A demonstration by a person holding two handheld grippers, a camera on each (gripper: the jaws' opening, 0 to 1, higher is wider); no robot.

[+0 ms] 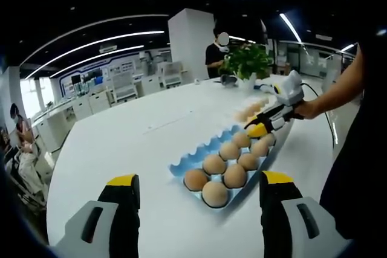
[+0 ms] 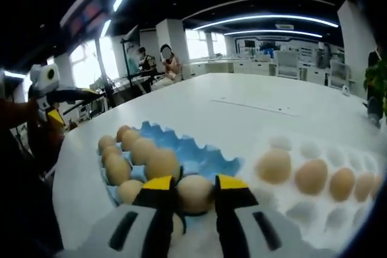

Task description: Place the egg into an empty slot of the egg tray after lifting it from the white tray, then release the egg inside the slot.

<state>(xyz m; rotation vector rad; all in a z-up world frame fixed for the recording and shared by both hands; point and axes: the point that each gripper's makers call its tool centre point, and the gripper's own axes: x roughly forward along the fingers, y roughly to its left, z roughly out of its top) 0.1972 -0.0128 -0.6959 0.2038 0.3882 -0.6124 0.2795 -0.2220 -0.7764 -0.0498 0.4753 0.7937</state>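
The right gripper (image 2: 195, 196) holds an egg (image 2: 195, 193) between its two yellow-tipped jaws, which press against the egg's sides. The lift from the white tray (image 2: 338, 209) appears complete: the held egg sits at the near edge of the blue egg tray (image 2: 205, 160), apparently above it. In the left gripper view, the same gripper (image 1: 261, 126) is at the far end of the blue egg tray (image 1: 184, 162).

Remaining steps, as judged: lower the egg into a free slot and let go. The blue tray already carries a row of eggs along its left side in the right gripper view; bare blue slots lie just beyond the held egg. The white tray to the right holds several more eggs.

The left gripper (image 1: 199, 200) is spread wide, holding nothing, well short of the blue tray over the white table (image 1: 133, 131).
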